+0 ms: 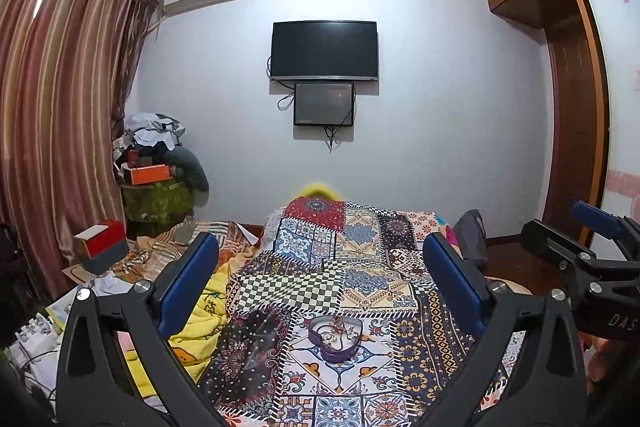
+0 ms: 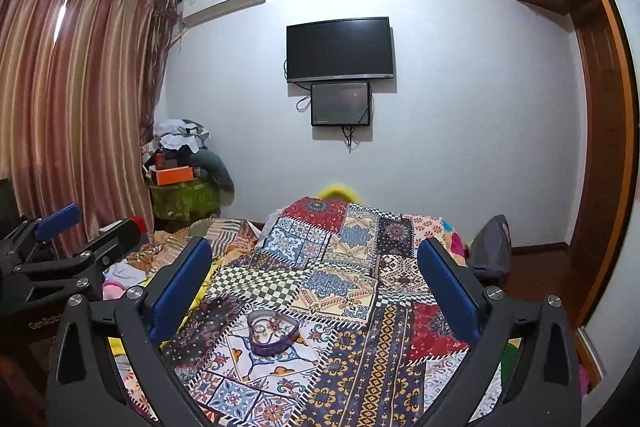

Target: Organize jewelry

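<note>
A purple heart-shaped tin [image 1: 335,337] [image 2: 273,333] lies open on a patchwork cloth [image 1: 360,267] [image 2: 344,283] spread over the bed. Small pieces of jewelry [image 1: 336,327] [image 2: 272,325], rings and a chain, lie inside it. My left gripper [image 1: 320,241] hangs open above the cloth, with the tin low between its blue pads and nothing held. My right gripper [image 2: 314,245] is open too, with the tin left of its centre line. Each gripper shows at the edge of the other's view: the right gripper [image 1: 568,223] and the left gripper [image 2: 92,223].
A yellow blanket [image 1: 200,331] and striped bedding [image 1: 168,247] lie left of the cloth. A red and grey box [image 1: 102,245] and a heap of boxes and clothes [image 1: 156,163] stand by the curtains. A dark bag [image 2: 492,247] sits right, near the wooden wardrobe [image 2: 596,147].
</note>
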### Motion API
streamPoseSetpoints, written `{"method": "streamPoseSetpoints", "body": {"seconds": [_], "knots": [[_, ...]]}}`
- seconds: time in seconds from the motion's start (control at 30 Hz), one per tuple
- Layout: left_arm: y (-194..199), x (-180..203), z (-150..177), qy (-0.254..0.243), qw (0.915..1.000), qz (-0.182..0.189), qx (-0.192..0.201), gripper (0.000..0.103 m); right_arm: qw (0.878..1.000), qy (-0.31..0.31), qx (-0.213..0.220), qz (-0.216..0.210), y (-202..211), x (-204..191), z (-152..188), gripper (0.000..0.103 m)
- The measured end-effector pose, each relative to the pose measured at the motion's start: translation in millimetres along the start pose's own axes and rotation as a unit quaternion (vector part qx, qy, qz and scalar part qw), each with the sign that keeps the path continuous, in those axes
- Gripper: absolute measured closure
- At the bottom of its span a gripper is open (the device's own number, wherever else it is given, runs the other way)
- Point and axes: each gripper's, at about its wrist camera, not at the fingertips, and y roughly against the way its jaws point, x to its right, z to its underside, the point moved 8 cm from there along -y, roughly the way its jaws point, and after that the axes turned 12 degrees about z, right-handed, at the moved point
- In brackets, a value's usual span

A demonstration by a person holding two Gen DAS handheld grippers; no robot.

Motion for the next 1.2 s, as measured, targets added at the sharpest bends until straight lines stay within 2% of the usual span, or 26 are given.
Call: {"method": "streamPoseSetpoints", "body": {"seconds": [0.77,1.2], "knots": [[-13.7,4.9,10.8,0.013,0.9993,0.023,-0.026,0.001,1.0,0.0,-0.014,0.003,0.4,5.3,-4.0,0.001],[-16.4,10.3,13.9,0.008,0.9991,0.024,-0.032,0.001,1.0,-0.002,-0.015,0.002,-0.5,6.7,-2.4,0.001]]}}
